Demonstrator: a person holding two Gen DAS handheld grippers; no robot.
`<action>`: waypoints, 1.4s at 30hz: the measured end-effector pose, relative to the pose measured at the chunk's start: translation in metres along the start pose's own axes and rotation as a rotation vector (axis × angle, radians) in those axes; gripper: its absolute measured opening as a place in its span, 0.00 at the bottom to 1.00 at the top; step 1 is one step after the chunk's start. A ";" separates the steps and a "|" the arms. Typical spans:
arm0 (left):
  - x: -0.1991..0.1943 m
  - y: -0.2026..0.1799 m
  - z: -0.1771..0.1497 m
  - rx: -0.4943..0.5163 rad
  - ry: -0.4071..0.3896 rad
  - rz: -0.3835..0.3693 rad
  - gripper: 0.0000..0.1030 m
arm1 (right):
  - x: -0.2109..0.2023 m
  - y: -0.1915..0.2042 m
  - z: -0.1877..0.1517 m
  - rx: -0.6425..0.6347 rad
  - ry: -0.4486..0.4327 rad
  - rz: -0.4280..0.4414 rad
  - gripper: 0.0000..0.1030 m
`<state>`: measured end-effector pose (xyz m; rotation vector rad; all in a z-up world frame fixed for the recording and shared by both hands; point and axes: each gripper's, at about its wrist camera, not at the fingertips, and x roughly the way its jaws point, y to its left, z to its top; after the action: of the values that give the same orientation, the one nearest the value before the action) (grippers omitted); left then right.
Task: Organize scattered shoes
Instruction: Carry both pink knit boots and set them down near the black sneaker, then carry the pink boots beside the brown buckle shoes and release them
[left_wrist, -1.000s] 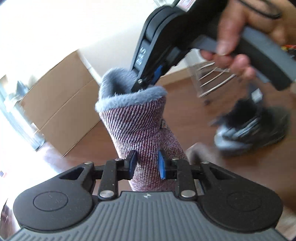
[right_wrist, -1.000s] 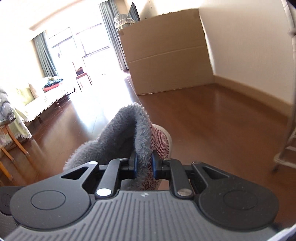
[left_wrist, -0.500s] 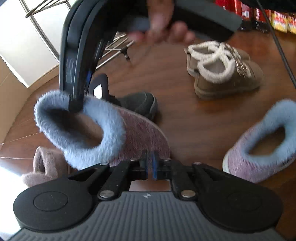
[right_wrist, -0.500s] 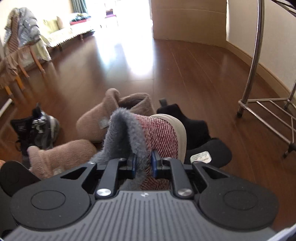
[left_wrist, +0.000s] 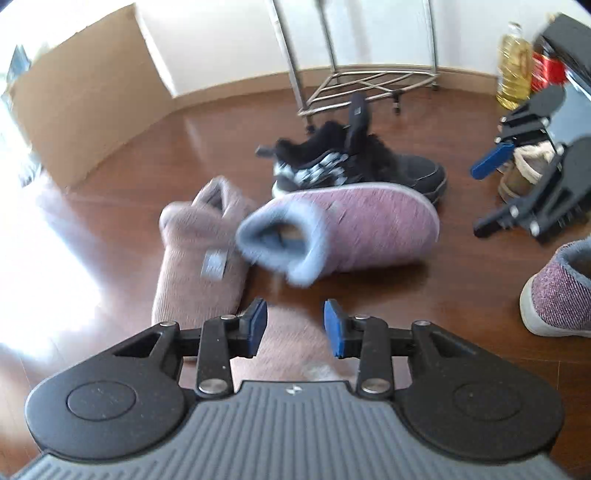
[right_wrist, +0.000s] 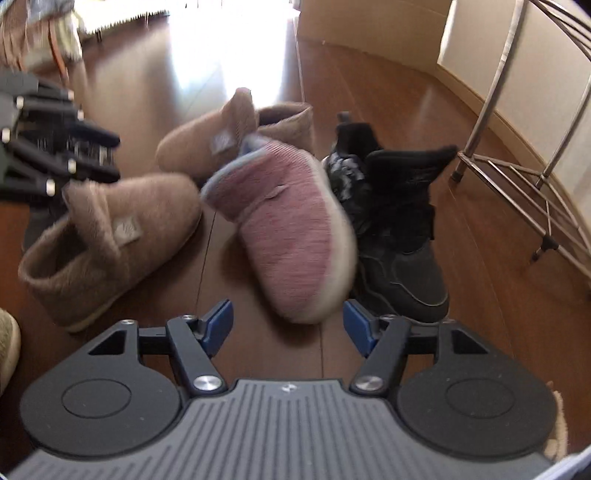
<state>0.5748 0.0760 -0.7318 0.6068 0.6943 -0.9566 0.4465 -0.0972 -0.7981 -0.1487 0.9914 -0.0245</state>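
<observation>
A pink knit slipper (left_wrist: 369, 225) with a blue-grey fleece cuff lies blurred on the wood floor, against a black sneaker (left_wrist: 354, 166). My left gripper (left_wrist: 295, 326) is opening. Its blue pads are apart and grip nothing, and a tan slipper (left_wrist: 291, 347) shows blurred beneath them. My right gripper (right_wrist: 288, 325) is opening wide. The pink slipper's (right_wrist: 295, 236) toe lies just ahead of its pads, untouched. The matching pink slipper (left_wrist: 557, 295) sits at the right edge. Each gripper shows in the other's view: right gripper (left_wrist: 487, 195), left gripper (right_wrist: 112, 157).
Two tan fleece slippers (right_wrist: 110, 236) (right_wrist: 221, 136) lie left of the pink one, the black sneaker (right_wrist: 399, 229) to its right. A metal rack (left_wrist: 369, 74) stands by the wall, with a cardboard box (left_wrist: 81, 103), an oil bottle (left_wrist: 513, 66) and brown fleece-lined shoes (left_wrist: 524, 170) around.
Both grippers held the pink slipper in the air, the right on its cuff. They came down and let go, and the slipper now lies on the floor by the black sneaker.
</observation>
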 end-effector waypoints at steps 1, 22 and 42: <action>-0.001 0.007 -0.002 -0.014 -0.003 -0.019 0.41 | 0.007 0.010 0.010 -0.046 0.024 -0.037 0.79; 0.050 0.053 0.025 0.023 -0.028 -0.219 0.50 | 0.054 0.077 0.030 -0.422 0.198 -0.372 0.89; 0.061 0.017 0.021 -0.041 0.060 -0.043 0.50 | 0.073 0.004 0.051 -0.403 0.099 -0.010 0.38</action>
<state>0.6198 0.0368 -0.7614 0.5883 0.7808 -0.9653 0.5284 -0.0935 -0.8319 -0.5257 1.0856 0.1616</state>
